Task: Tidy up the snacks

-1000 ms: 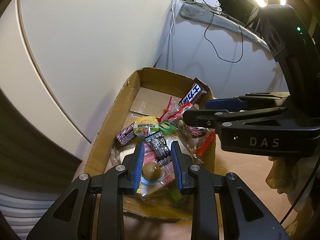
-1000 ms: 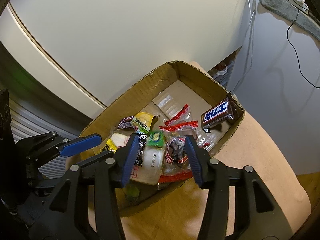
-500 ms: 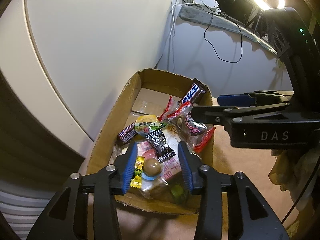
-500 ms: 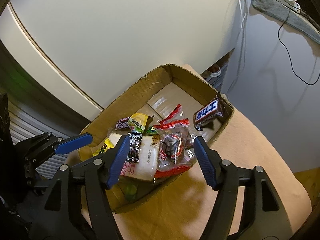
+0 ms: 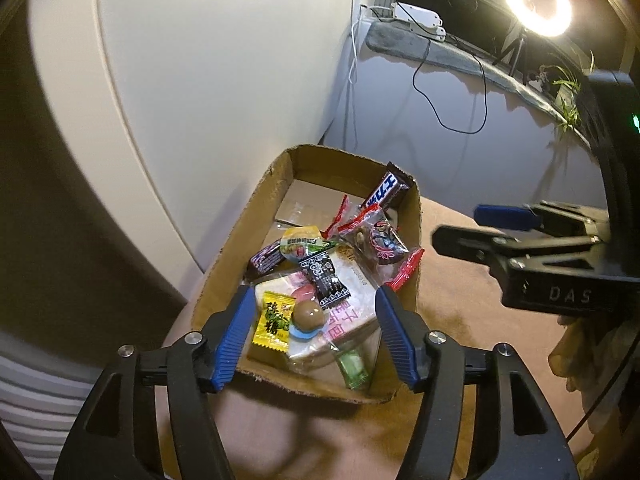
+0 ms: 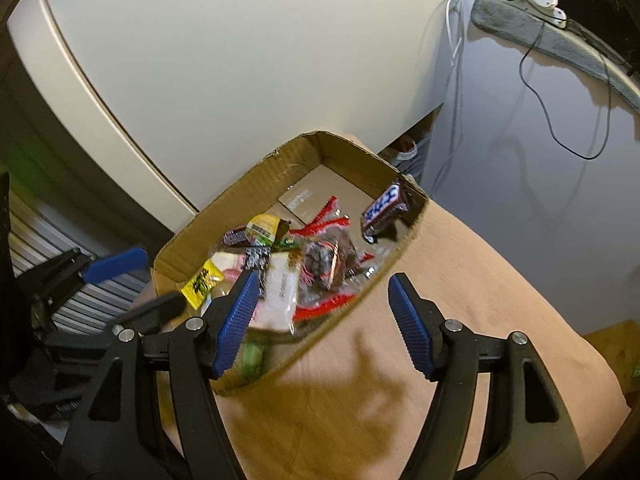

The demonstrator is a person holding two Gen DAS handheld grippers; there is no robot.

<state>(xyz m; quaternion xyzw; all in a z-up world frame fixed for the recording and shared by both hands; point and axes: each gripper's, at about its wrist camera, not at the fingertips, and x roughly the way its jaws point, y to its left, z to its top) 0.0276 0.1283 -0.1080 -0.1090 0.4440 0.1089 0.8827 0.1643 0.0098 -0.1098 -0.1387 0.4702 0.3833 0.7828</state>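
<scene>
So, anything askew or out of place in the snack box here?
One thing: the Snickers bar sits propped on the far right corner of the box, one end sticking above the rim, not lying flat inside. The other snacks lie in a loose heap at the near end. Both claws, left and right, are open and empty.

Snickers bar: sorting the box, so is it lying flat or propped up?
Propped up: the Snickers bar leans tilted against the cardboard box's far-right corner.

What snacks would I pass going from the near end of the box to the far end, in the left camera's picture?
Green packet → yellow candy → black patterned wrapper → red-edged clear bag → chocolate bar leaning on the cardboard box wall.
</scene>
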